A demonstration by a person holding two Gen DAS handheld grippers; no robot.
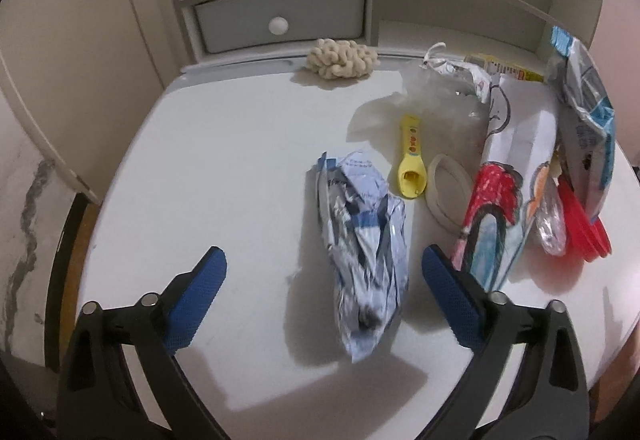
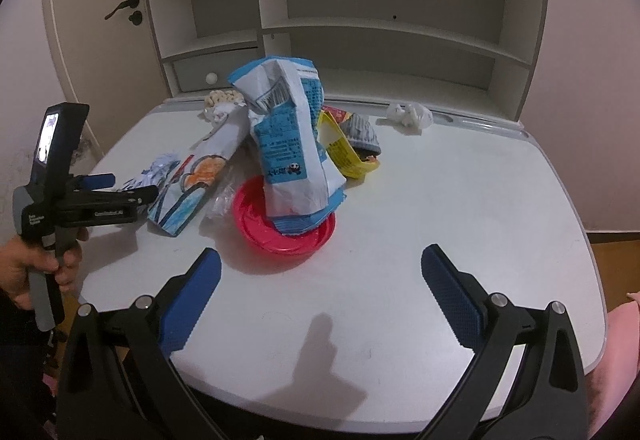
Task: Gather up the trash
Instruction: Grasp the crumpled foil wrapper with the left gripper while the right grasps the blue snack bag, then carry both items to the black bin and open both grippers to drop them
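The left tool (image 1: 324, 294) hangs just above the table (image 1: 200, 167) with its blue pads spread wide and nothing between them. Straight ahead of it, lying lengthwise in the gap between the two pads, is a crumpled blue-and-white wrapper (image 1: 362, 256) — the piece of trash nearest to hand. Beyond and to the right of that tool lie a yellow toy spoon (image 1: 412, 155), a white ring (image 1: 446, 195) and a rolled child's drawing (image 1: 504, 199), the last close beside the right pad.

The right tool (image 2: 320, 296) is also spread and empty, held back over the near edge of the table. Ahead of it sits a red bowl (image 2: 256, 224) with a tall blue-and-white snack bag (image 2: 292, 143) standing in it; a yellow wrapper (image 2: 344, 147) lies just behind the bag, and a crumpled tissue (image 2: 410, 115) sits well beyond to the right.

By my reading, the step in hand is the approach to the first grasp: the left tool is lined up on the crumpled wrapper but has not closed. The next move calls for easing it forward and down until the pads flank the wrapper's middle, then pinching — the foil is soft and will likely crush, so a firm closure is wanted, while keeping the right pad clear of the drawing.
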